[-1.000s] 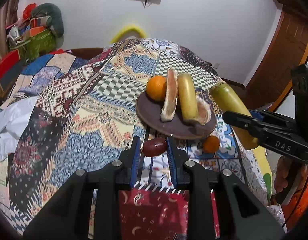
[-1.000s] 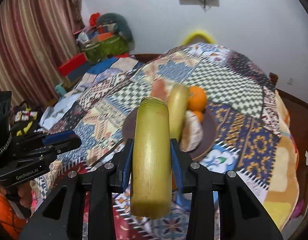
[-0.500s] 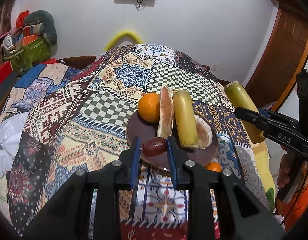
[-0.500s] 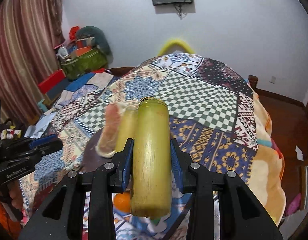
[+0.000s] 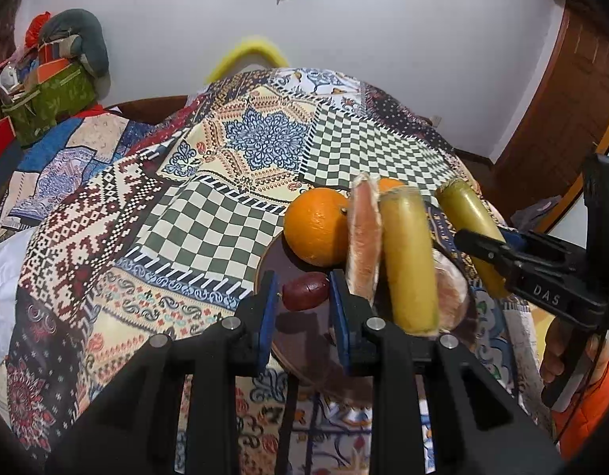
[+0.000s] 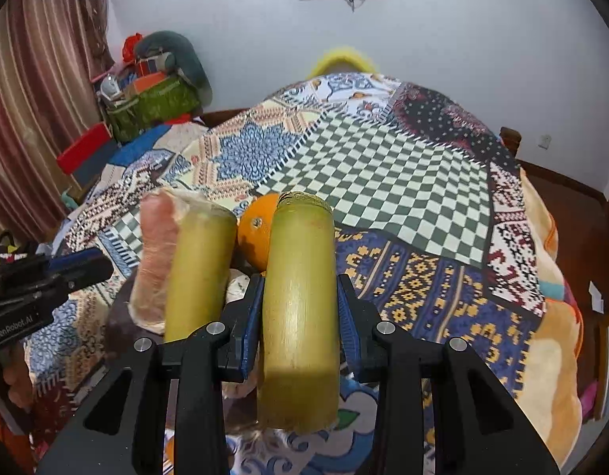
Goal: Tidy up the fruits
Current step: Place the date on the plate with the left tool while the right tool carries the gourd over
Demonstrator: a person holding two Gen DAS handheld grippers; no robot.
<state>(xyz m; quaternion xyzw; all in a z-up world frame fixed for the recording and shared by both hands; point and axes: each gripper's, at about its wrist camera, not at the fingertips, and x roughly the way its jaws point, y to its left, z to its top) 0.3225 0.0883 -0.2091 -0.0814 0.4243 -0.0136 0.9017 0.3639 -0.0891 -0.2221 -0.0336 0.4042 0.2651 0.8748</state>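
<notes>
My left gripper (image 5: 304, 297) is shut on a small dark red fruit (image 5: 305, 291) and holds it over the near left of a dark brown plate (image 5: 304, 340). The plate carries an orange (image 5: 316, 226), a pink pomelo wedge (image 5: 364, 233), a yellow-green sugarcane piece (image 5: 409, 261) and another pomelo piece (image 5: 449, 293). My right gripper (image 6: 299, 316) is shut on a second sugarcane piece (image 6: 298, 308), held upright just right of the plate; this piece also shows in the left wrist view (image 5: 469, 221). The plate's sugarcane (image 6: 197, 269), wedge (image 6: 156, 253) and orange (image 6: 259, 233) sit to its left.
The plate rests on a bed under a patchwork quilt (image 5: 241, 150). A green bag with clutter (image 5: 47, 95) stands at the far left by the wall. A wooden door (image 5: 562, 118) is at the right. The quilt's orange edge (image 6: 554, 316) drops off on the right.
My left gripper has carried the red fruit forward, from the plate's near rim to over the plate. My right gripper has moved the sugarcane closer to the plate's right side.
</notes>
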